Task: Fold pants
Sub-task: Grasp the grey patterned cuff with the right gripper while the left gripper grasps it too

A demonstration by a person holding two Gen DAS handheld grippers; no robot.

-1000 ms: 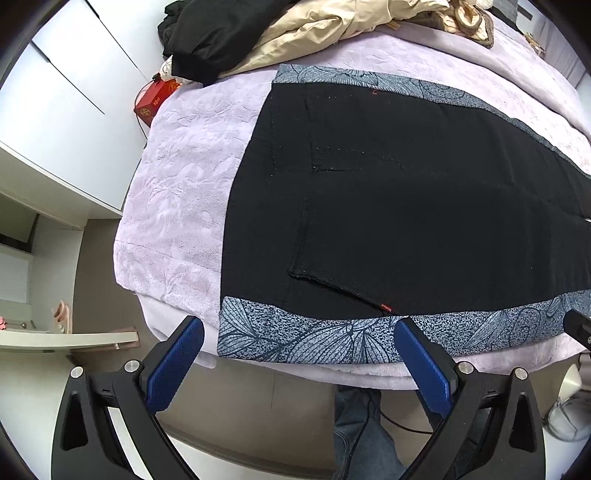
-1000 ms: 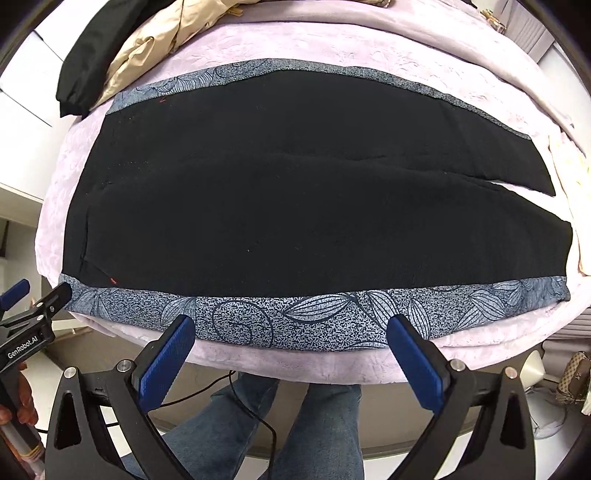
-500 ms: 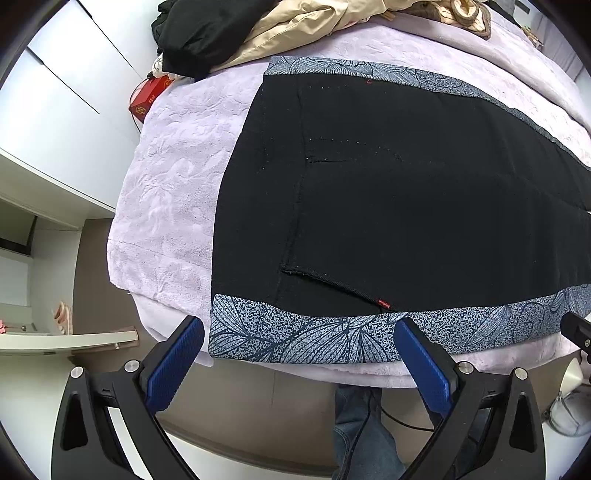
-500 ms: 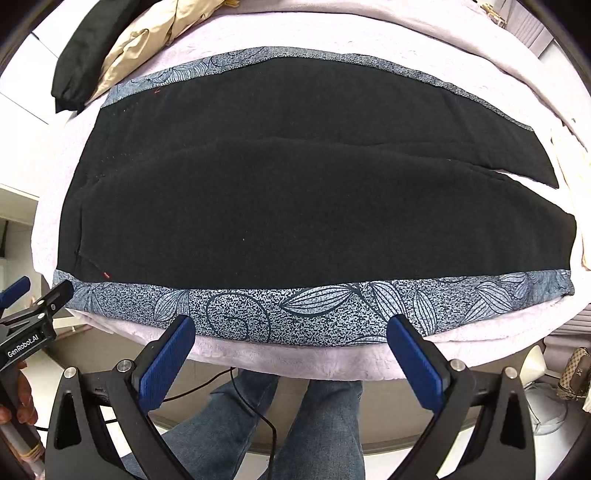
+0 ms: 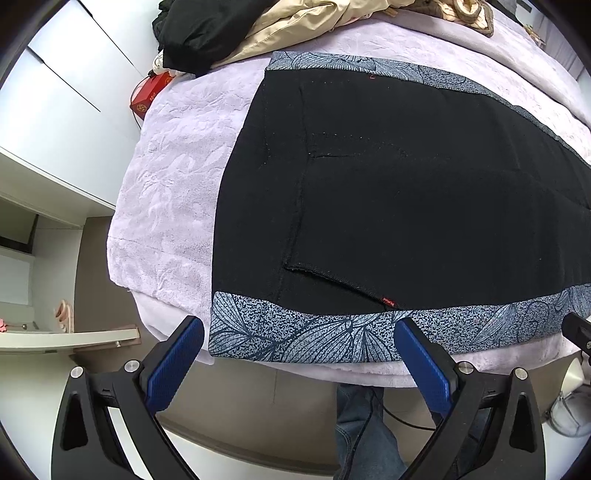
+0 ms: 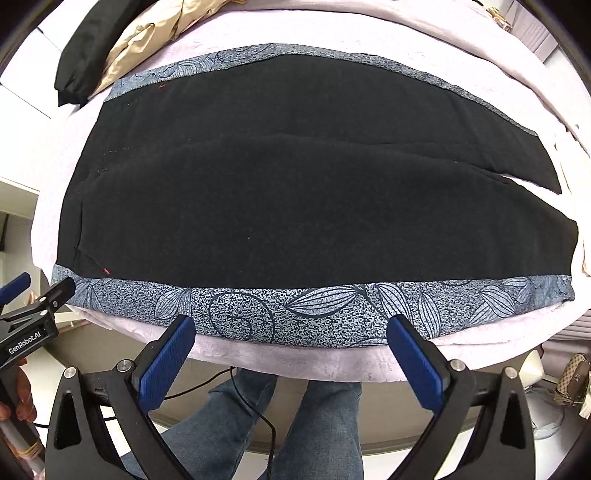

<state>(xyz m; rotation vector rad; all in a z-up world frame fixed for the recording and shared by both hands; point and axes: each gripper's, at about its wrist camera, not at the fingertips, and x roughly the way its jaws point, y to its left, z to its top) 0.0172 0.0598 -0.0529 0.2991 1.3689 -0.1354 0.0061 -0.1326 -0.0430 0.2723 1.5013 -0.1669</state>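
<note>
Nearer now, left gripper (image 6: 27, 321) reads "GenRobot.AI" beside pants (image 6: 295, 206).

Matt black cloth pants (image 6: 295, 192) lie on a plush, embossed lilac blanket (image 5: 173, 192).

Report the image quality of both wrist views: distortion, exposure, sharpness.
Left wrist view: strong fisheye bowing, dark corner vignette; the black pants show seams and stitching sharply, the left gripper is in focus. Right wrist view: same barrel curve bending the patterned side stripe; the lilac bed cover is washed out near the top, the pants' black nearly featureless; right gripper crisp.
</note>
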